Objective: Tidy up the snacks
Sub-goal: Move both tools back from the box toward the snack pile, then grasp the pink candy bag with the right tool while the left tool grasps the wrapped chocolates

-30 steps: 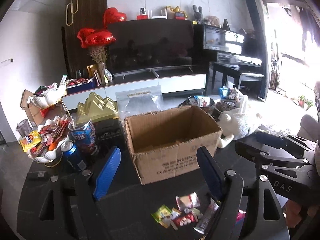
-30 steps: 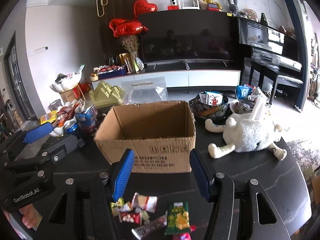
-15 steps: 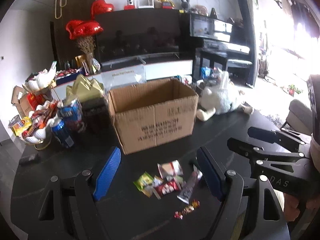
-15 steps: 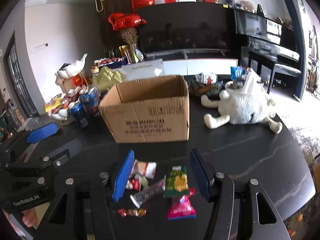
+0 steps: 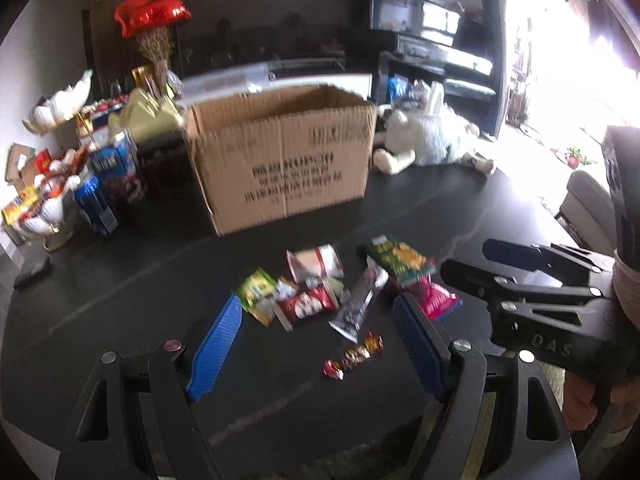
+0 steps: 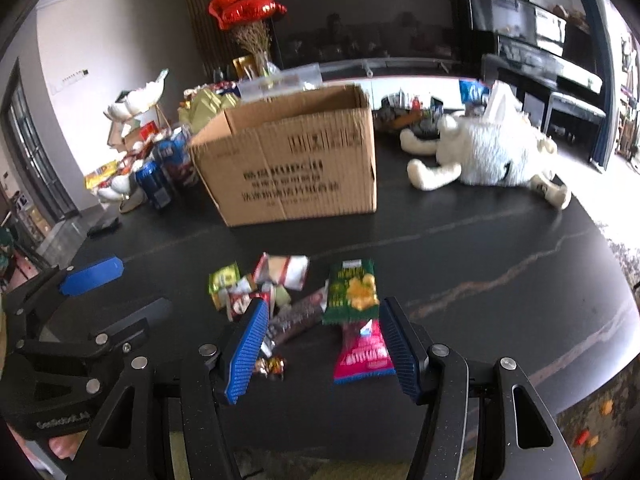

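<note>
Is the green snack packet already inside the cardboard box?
No, the green snack packet lies on the black table in front of the cardboard box, not in it.

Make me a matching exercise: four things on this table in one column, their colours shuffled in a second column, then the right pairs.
Things:
1. cardboard box
2. plush toy
3. chips packet
4. snack pouch nearest the right claw

Colours:
A. pink
B. white
C. brown
D. green

Pairs: 1-C, 2-B, 3-D, 4-A
</note>
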